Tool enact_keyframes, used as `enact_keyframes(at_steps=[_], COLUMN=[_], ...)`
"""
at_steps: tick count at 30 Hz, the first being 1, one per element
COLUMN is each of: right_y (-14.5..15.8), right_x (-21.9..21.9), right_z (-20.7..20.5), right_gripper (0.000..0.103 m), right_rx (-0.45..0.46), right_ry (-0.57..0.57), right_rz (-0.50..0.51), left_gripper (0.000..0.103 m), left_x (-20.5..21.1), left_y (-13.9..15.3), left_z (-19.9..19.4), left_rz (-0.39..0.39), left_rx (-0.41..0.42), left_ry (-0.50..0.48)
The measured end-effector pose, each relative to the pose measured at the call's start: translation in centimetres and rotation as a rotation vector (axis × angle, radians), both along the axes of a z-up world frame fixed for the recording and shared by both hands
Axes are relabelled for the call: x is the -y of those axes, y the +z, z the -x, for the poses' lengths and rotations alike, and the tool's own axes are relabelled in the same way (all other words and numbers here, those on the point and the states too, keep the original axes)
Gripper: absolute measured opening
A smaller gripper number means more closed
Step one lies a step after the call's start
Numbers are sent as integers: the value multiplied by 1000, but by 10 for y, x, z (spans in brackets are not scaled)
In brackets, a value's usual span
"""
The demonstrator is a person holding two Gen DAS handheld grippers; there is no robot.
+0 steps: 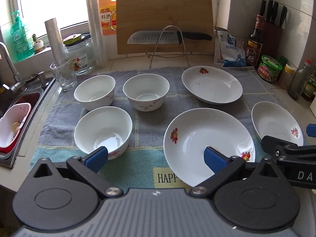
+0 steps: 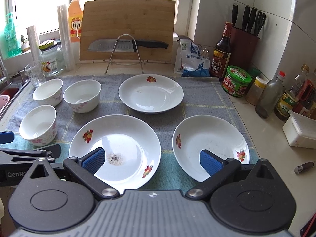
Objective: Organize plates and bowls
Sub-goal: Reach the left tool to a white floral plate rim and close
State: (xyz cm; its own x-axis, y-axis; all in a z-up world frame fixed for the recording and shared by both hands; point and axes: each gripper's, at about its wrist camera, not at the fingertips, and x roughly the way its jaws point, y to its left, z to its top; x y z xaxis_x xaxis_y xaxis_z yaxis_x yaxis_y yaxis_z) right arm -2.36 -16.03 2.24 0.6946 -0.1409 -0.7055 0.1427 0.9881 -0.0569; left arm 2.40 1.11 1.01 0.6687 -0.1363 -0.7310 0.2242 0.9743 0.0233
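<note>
Hovering with jaws spread wide and empty, the left gripper (image 1: 156, 159) and right gripper (image 2: 152, 158) both hang above the near edge of the grey-and-teal towel (image 2: 197, 90), touching nothing. Below the left gripper's span sit the nearest bowl (image 1: 102, 128) and the large front plate (image 1: 209, 142), whose centre carries a patch of residue in the right wrist view. Two more bowls (image 1: 146, 90) stand close together behind, and a second plate (image 1: 211, 85) and third plate (image 2: 211, 144) lie apart to the right. Bowls grouped left and plates right looks like a layout made for stacking like with like. Nothing is stacked yet, so the task appears barely begun. A cutting board (image 1: 164, 19) leans upright behind.
</note>
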Motion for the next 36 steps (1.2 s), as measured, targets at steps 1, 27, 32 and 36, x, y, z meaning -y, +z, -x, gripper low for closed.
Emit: enact_keyframes(at_steps=[1, 27, 32, 36], right_y=[1, -84, -112, -123], right_x=[1, 106, 123, 130], right_z=[1, 31, 23, 15], right_gripper=[103, 103, 103, 103], right_rx=[16, -41, -59, -70], right_ry=[-2, -169, -164, -128], right_rz=[0, -5, -60, -63], left_gripper=[102, 102, 102, 102], left_x=[0, 82, 113, 139], left_y=[0, 3, 0, -6], left_z=[-3, -54, -64, -74], left_rz=[6, 72, 61, 49], left_rx=[6, 156, 143, 92], left_ry=[-27, -474, -563, -636])
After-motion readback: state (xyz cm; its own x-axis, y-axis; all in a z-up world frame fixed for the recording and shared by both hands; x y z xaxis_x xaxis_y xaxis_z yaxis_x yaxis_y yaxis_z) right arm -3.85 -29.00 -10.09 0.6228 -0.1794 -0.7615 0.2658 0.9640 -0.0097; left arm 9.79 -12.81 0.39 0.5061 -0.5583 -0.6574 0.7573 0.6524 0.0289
